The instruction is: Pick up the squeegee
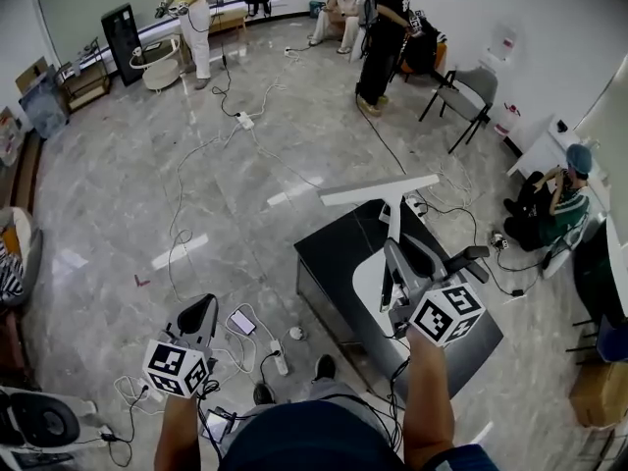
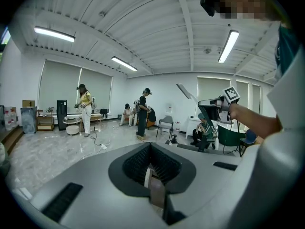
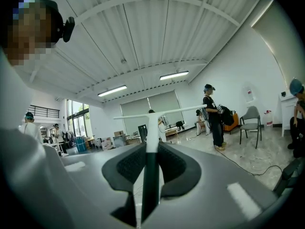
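Observation:
The squeegee (image 1: 394, 214) has a dark handle, a white stem and a long white blade bar (image 1: 378, 191) across its top. My right gripper (image 1: 397, 263) is shut on the handle and holds it up above the dark table (image 1: 329, 253), with the blade away from me. In the right gripper view the squeegee (image 3: 152, 128) stands straight up between the ribbed pads (image 3: 131, 163). My left gripper (image 1: 199, 312) hangs over the floor at lower left, shut, with nothing seen in it. From the left gripper view (image 2: 151, 173) the right gripper (image 2: 214, 106) and the squeegee's blade (image 2: 185, 91) show at the right.
A white sheet (image 1: 368, 285) lies on the table. Cables, a power strip (image 1: 279, 357) and a phone (image 1: 241, 322) lie on the marble floor near my feet. People stand far off (image 1: 385, 37); one sits at the right (image 1: 551, 204). A grey chair (image 1: 463, 91) stands by the wall.

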Available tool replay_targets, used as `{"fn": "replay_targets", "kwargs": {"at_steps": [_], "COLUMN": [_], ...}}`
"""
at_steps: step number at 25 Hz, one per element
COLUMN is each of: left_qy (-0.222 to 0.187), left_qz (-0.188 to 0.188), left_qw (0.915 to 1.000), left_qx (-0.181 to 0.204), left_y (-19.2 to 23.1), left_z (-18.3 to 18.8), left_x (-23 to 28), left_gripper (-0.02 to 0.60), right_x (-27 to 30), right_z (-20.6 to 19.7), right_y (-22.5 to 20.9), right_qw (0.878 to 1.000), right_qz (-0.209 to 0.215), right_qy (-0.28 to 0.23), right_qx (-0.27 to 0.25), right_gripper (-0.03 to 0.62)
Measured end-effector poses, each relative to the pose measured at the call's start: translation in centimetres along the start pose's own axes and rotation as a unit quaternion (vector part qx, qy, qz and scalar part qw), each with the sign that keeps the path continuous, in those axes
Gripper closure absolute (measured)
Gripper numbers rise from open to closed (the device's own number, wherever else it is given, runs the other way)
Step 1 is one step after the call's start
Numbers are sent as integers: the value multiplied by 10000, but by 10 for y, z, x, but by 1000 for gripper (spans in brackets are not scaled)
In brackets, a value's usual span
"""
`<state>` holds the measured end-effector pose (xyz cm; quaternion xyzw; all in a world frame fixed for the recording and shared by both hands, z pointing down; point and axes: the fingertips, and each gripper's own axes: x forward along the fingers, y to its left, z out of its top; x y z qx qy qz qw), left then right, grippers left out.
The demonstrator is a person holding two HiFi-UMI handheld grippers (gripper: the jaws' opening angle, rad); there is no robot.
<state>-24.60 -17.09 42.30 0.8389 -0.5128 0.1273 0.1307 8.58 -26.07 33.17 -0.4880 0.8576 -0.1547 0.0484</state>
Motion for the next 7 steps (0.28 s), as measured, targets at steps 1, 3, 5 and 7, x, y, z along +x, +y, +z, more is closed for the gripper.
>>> {"fn": "replay_targets", "kwargs": {"at_steps": [1,3,5,7], "left_qy": [-15,-27,-25,-22], "left_qz": [-4,-10,-14,-19], "left_qw": [10000,10000,10000,10000], "left_qx": [10,25,31,32], "left_y": [0,-1,-3,-4], "left_z": [1,3,4,5], "left_x": [-3,-8,-14,-19], "left_gripper": [575,575,575,575], "right_x": [-3,-9,-15,-20], "right_z": [3,7,10,12], "right_y": [3,9,13,18], "right_qw": [10000,10000,9999,9999], "right_qz": [-5,-10,-15,-25], "right_qy": [-20,-43,-53,-58], "right_qx": [-30,-72,-95,-113], "right_gripper": [502,502,502,502]}}
